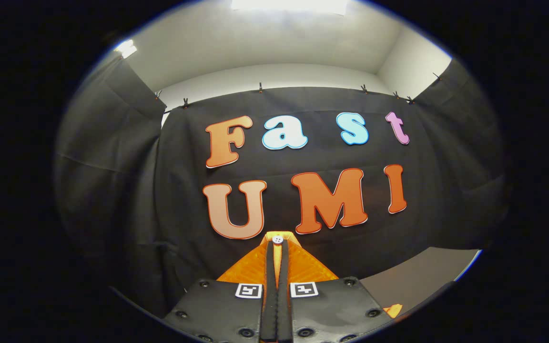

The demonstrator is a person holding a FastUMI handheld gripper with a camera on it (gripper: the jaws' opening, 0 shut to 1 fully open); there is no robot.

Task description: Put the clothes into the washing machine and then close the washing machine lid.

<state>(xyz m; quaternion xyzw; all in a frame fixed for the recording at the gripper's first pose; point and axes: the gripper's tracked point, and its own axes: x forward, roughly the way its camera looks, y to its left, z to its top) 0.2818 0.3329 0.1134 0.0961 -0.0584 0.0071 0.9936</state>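
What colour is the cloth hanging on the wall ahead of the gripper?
Black, seen in the gripper view: the cloth hangs beyond the hand-held gripper, whose fingers are shut.

Gripper [278, 247] closed, held aloft — black cloth wall [112, 190] ahead.

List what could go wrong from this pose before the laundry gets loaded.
1. The gripper faces the black cloth wall, fingers close together with only a thin gap and nothing between them; they would need opening before any grasp.
2. Swinging down blind risks bumping the table surface beside the fingers.
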